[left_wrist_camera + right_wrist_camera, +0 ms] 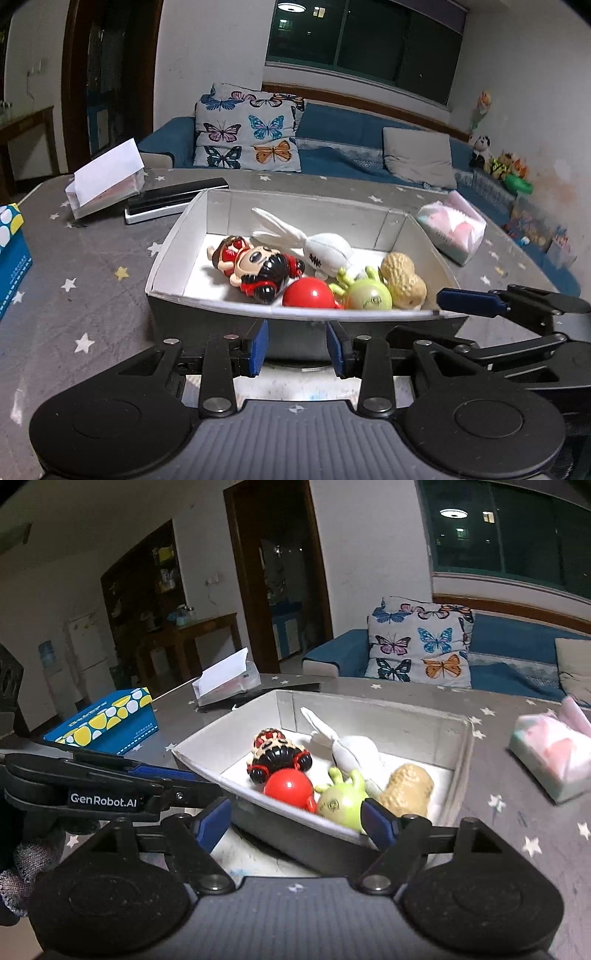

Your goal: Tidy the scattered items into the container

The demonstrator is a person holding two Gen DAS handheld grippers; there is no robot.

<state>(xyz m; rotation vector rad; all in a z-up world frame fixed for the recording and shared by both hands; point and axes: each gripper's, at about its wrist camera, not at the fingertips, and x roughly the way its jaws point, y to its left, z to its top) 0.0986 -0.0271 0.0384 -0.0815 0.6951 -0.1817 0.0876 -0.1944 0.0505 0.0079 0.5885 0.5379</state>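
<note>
Two grippers hang at the near wall of the box, neither holding anything. Left gripper: blue-padded fingers spread, gap empty, tips just short of the dark outer face of the box. Right gripper: fingers spread wide, one tip low beside the box corner, the other up against the near rim in front of the green toy. In the left wrist view the right gripper's finger reaches in from the right over the rim corner. The box sits on the grey star-print counter and holds five items: a red-and-black doll, a red ball, a green toy, a peanut-shaped toy and a white plush rabbit lying behind them. Outside the box, apart from it: a pink-and-white tissue pack to its right, a blue patterned carton to its left, a clear tissue holder and a black case beyond its far left corner.
</note>
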